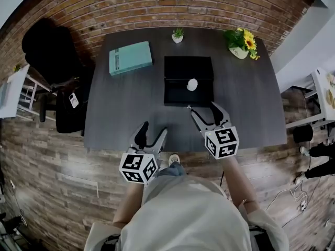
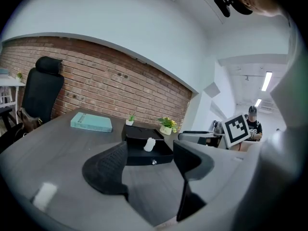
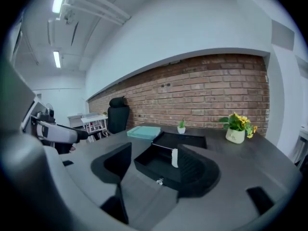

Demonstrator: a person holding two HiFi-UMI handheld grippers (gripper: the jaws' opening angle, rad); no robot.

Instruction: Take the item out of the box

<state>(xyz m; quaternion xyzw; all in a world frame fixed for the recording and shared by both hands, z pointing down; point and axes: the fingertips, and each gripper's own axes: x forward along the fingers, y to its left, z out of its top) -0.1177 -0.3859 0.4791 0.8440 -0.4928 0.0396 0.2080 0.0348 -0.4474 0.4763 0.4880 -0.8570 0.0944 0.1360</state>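
Observation:
An open black box lies in the middle of the dark table, its lid folded back flat behind it. A small white item stands inside the box at its right side, seen as the white item and the white item in the gripper views. My right gripper is open, its tips just short of the box's front edge. My left gripper is open near the table's front edge, left of the box and apart from it. Both hold nothing.
A teal book lies at the table's back left. A small potted plant and a sunflower pot stand along the back edge by the brick wall. A black office chair is left of the table. A white side table stands far left.

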